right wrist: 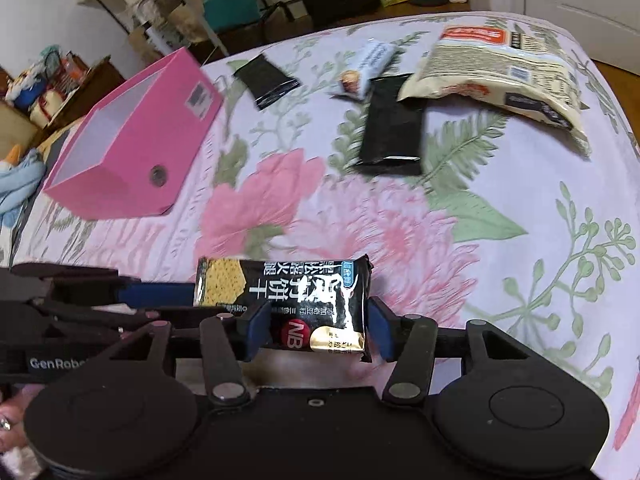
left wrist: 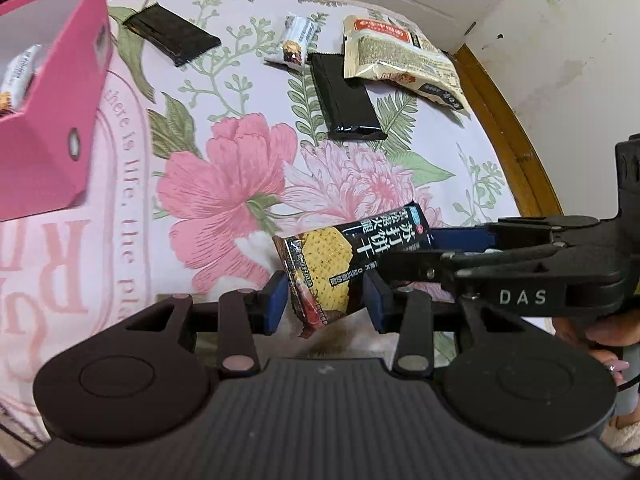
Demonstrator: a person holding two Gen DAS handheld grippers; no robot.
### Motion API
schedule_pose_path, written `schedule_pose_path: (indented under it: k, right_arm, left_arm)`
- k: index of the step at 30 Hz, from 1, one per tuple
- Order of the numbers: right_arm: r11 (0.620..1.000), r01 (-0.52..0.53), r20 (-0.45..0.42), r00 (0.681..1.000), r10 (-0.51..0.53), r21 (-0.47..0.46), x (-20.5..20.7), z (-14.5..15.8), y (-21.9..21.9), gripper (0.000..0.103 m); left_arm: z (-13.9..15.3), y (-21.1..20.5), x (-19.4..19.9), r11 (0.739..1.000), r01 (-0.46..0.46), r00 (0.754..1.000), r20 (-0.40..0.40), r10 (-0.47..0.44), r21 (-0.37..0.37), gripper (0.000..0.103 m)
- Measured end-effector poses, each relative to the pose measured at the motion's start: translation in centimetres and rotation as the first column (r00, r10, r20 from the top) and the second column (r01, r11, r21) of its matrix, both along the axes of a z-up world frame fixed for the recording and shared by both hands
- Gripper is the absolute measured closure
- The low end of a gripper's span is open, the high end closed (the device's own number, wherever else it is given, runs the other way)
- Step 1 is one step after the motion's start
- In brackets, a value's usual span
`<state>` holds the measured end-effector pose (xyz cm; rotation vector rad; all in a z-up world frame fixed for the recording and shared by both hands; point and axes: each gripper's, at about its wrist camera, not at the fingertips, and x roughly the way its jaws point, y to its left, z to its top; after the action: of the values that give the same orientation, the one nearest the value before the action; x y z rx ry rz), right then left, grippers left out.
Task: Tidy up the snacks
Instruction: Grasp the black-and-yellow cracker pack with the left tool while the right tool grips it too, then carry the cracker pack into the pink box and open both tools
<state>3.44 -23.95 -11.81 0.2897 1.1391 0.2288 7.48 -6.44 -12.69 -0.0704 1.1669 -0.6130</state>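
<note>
Floral-printed cloth (left wrist: 224, 168) covers the surface on which the snacks are laid out, and just above its near edge a black cracker packet (left wrist: 320, 264) with a yellow cracker picture is held up clear of the cloth. The packet is grasped at one end by the jaws of the left gripper (left wrist: 326, 300), whose blue pads are seen pressed against its two sides. Its other end lies between the jaws of the right gripper (right wrist: 318, 332); the pads stand right at the packet's edges, but whether they are clenched on it or merely bracket it cannot be told from either view.

Off to the left, well apart from the packet, a pink box (left wrist: 52, 152) stands open at the top. One white snack bar (left wrist: 16, 80) is seen already inside it, so a start on the sorting is judged to have been made.

Most of the work is judged to remain. At the far side of the cloth four items are left lying loose: a black wrapper (left wrist: 172, 34) alone, a second white bar (left wrist: 298, 42), a long black pack (left wrist: 346, 96) beside it, and a cream bag (left wrist: 396, 56) whose corner overlaps that pack. The cracker packet itself has not yet been brought to the box.
</note>
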Motion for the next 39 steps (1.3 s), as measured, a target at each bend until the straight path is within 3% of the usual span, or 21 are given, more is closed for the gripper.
schedule_pose_path:
  k: [8,14,16,19,29,34,39]
  right_arm:
    - [0.998,-0.063,0.003,0.998,0.063,0.019,-0.7,3.0,3.5,0.042]
    - [0.992,-0.111,0.049,0.993,0.108,0.06,0.1,5.5,6.1,0.042]
    - [0.988,-0.137,0.078,0.988,0.132,0.067,0.7,6.3,7.2,0.051]
    - [0.982,-0.171,0.116,0.98,0.161,0.084,2.2,7.2,8.7,0.056]
    - [0.953,-0.277,0.2,0.948,0.249,0.126,9.6,9.1,16.1,0.057]
    - [0.953,-0.275,0.207,0.947,0.245,0.129,13.6,7.8,19.2,0.057]
    - [0.946,-0.248,0.199,0.958,0.208,0.207,16.1,5.9,21.1,0.057]
  left_arm:
    - [3.3,3.6,-1.3,0.999,0.016,0.998,0.057,-0.018,0.034,0.063]
    - [5.4,8.2,-1.1,0.999,-0.051,0.997,0.057,0.051,-0.012,0.063]
    - [6.0,9.7,-0.9,0.997,-0.079,0.995,0.067,0.08,-0.022,0.063]
    - [7.1,12.1,-0.2,0.992,-0.121,0.988,0.097,0.123,-0.019,0.063]
    - [9.5,18.4,4.7,0.963,-0.262,0.941,0.237,0.24,0.065,0.063]
    - [9.0,21.2,7.8,0.948,-0.318,0.913,0.28,0.296,0.035,0.061]
    - [7.2,22.3,10.6,0.919,-0.382,0.886,0.319,0.335,0.096,0.06]
